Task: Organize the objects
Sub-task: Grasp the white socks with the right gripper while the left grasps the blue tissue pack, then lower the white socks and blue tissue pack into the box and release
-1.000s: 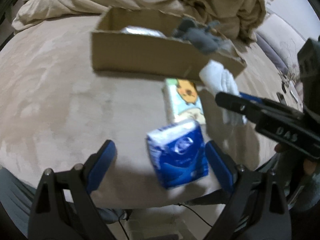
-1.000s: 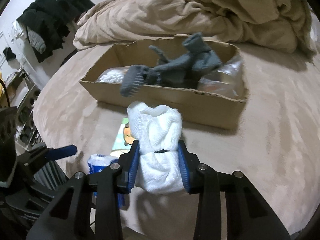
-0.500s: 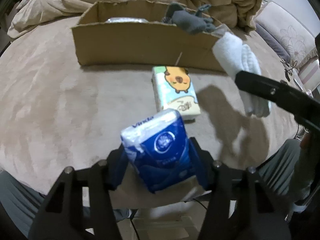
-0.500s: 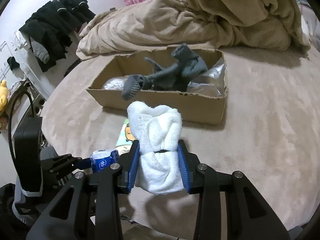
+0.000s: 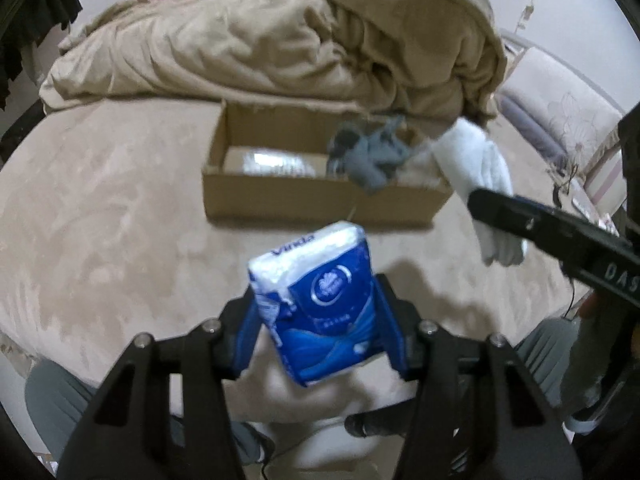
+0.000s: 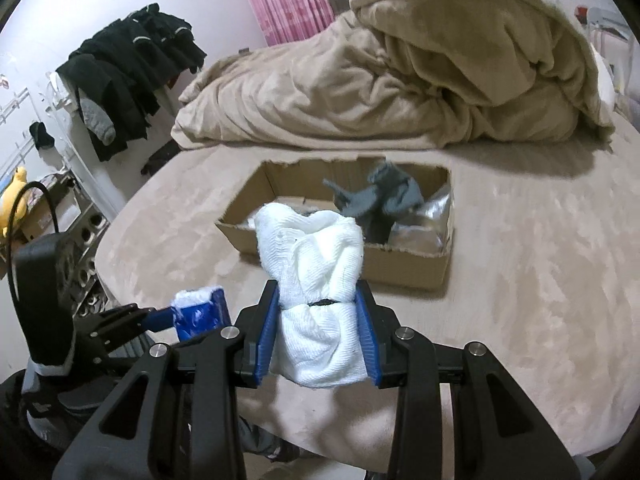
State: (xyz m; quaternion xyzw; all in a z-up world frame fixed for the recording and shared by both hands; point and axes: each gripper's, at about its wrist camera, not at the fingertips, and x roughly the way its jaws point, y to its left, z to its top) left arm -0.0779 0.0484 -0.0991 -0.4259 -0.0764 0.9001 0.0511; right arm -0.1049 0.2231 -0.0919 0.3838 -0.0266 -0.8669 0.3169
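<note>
With the left claw (image 5: 316, 320) clamped on the blue tissue pack (image 5: 320, 304) and the right claw (image 6: 320, 336) on the white cloth roll (image 6: 316, 288), both (held above the bed) likely go next into the cardboard box (image 6: 404, 268).

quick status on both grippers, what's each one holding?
Left gripper: closed on the blue plastic-wrapped tissue pack, lifted off the bed.
Right gripper: closed on the white rolled cloth bundle, held up in front of the cardboard box.
</note>
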